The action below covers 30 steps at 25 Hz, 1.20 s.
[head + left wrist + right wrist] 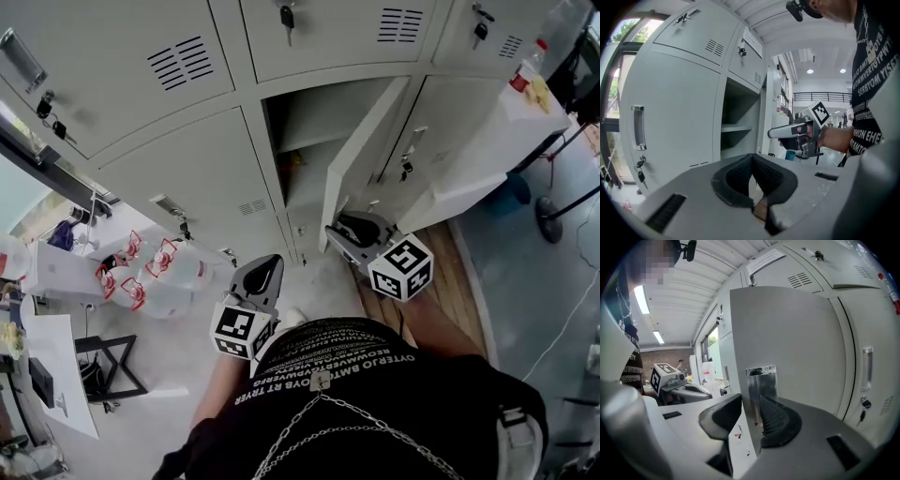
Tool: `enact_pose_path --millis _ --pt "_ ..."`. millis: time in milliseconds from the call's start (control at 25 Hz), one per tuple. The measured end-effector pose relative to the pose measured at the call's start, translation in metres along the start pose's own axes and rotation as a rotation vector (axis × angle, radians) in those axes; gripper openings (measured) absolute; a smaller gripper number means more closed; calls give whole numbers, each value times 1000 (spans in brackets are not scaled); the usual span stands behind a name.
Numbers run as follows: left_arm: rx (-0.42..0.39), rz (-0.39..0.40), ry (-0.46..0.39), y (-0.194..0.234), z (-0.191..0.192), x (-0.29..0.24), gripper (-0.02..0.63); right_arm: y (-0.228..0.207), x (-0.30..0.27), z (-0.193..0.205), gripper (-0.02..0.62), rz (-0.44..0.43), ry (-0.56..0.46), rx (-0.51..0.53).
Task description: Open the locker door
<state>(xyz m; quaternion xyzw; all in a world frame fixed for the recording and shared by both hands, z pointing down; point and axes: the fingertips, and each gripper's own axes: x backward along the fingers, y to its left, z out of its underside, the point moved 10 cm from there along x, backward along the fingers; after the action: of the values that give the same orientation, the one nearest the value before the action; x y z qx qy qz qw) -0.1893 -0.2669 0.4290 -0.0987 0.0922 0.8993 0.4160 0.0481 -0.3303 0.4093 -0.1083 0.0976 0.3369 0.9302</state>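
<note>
The locker door stands part-way open in the bottom row of the grey lockers, swung out towards the person, with its free edge nearest the camera in the head view.

At the far left, white plastic jugs with red labels sit on the floor in front of a closed locker, and keys hang from a lock above them. Right of the jugs, the left hand-held gripper hangs in front of the person, apart from the lockers. In its own view its pads meet at the tips and hold nothing.

Next comes the open compartment, dark inside, with a shelf across it. The door hangs at the compartment's right side.

The right hand-held gripper is at the door's free edge. In the right gripper view, its jaws are closed partway onto that edge, one pad on each face, at a shiny metal plate set in the door.

At the far right, a white surface stands against the lockers, with a bottle on it.
</note>
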Motion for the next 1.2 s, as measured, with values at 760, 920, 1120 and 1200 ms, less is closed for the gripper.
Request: enact_pose_path --millis 760,920,1120,1200 --pt "13 -10 20 -104 15 -3 0 -29 114 33 157 41 -59 -92" --pt "19 -12 70 -128 25 3 0 -42 140 40 179 83 -76 -116" --pt "16 -46 56 -154 29 15 -1 -51 164 46 158 123 -92 -84" --pt "11 -71 66 -162 31 24 -1 -56 169 51 155 125 -104 -91"
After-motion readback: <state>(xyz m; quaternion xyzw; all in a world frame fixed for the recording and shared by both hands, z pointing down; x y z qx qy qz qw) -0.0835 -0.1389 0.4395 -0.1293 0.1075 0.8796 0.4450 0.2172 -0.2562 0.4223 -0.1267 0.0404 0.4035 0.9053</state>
